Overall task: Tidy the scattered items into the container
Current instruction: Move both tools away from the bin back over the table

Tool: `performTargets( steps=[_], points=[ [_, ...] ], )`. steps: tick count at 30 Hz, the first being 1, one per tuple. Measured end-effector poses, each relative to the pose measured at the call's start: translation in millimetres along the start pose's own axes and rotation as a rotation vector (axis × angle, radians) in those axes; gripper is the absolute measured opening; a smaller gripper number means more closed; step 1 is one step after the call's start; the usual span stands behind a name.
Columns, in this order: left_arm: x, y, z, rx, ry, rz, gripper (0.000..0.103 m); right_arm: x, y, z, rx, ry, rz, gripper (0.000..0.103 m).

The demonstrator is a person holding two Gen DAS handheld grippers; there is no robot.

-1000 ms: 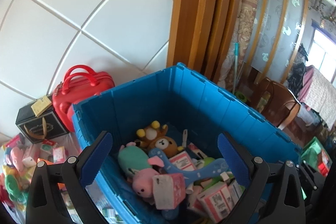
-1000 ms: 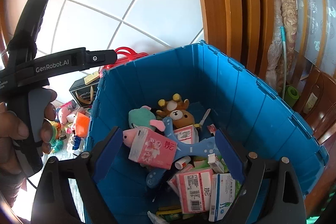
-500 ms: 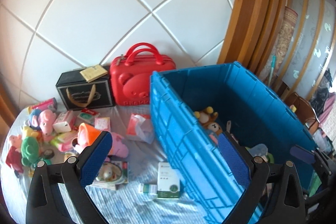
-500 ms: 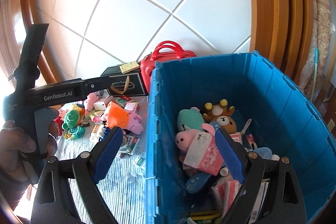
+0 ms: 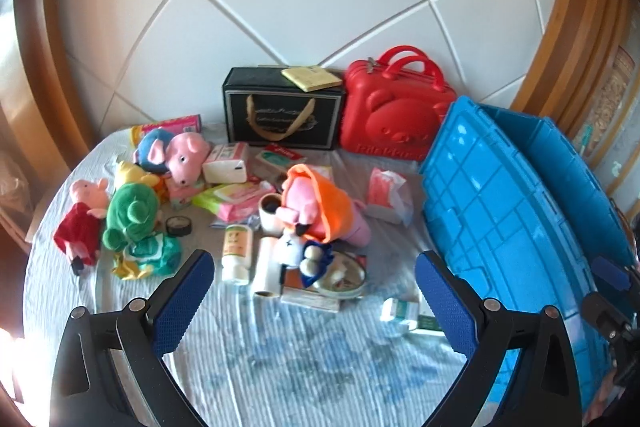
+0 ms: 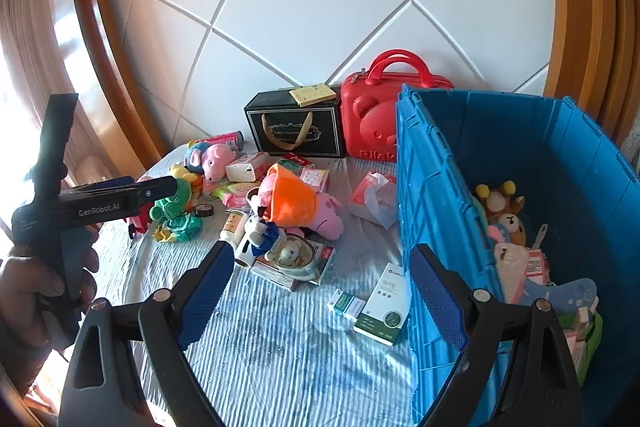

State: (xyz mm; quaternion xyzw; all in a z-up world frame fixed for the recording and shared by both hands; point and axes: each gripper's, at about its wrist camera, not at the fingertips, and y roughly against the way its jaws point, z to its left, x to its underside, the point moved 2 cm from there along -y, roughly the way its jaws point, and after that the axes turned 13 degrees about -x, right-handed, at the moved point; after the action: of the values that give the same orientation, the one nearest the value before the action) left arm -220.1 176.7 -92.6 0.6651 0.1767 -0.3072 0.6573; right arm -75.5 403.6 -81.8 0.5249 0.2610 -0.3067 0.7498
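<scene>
A blue crate (image 6: pixel 436 163) stands on the right and holds plush toys and boxes; its outer wall shows in the left wrist view (image 5: pixel 500 203). Scattered items lie left of it: a pink pig plush with an orange hood (image 5: pixel 320 207) (image 6: pixel 296 203), a green plush (image 5: pixel 130 215), a tissue pack (image 6: pixel 374 197), and green-white boxes (image 6: pixel 382 305) beside the crate. My left gripper (image 5: pixel 314 301) is open and empty above the striped cloth. My right gripper (image 6: pixel 322 293) is open and empty, straddling the crate's left wall. The left tool also shows in the right wrist view (image 6: pixel 100 199).
A red bear suitcase (image 5: pixel 396 115) and a black gift box (image 5: pixel 282 115) stand against the white panelled wall behind the pile. Wooden posts frame both sides. Bottles, a white roll (image 5: pixel 266 269) and small packets lie in the middle of the cloth.
Both grippers have swung left, away from the crate's inside, toward the scattered pile on the cloth. Both stay open and empty.
</scene>
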Motion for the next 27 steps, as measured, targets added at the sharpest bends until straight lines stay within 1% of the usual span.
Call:
performTargets(
  steps=[5, 12, 16, 20, 27],
  points=[
    [19.5, -27.0, 48.9, -0.037, 0.013, 0.058, 0.102, 13.5, -40.4, 15.4, 0.014, -0.002, 0.059, 0.09],
    [35.9, -58.7, 100.4, -0.067, 0.027, 0.109, 0.102, 29.3, -104.0, 32.7, 0.0, -0.002, 0.148, 0.09],
    [38.3, -76.8, 130.9, -0.084, 0.043, 0.12, 0.102, 31.4, -142.0, 43.0, -0.008, -0.001, 0.181, 0.09],
    [36.5, -94.8, 160.4, -0.104, 0.061, 0.129, 0.102, 27.1, -179.9, 54.7, 0.019, 0.018, 0.211, 0.09],
    [35.9, -121.1, 199.2, -0.122, 0.077, 0.14, 0.102, 26.0, -244.1, 62.5, 0.035, 0.001, 0.241, 0.09]
  ],
)
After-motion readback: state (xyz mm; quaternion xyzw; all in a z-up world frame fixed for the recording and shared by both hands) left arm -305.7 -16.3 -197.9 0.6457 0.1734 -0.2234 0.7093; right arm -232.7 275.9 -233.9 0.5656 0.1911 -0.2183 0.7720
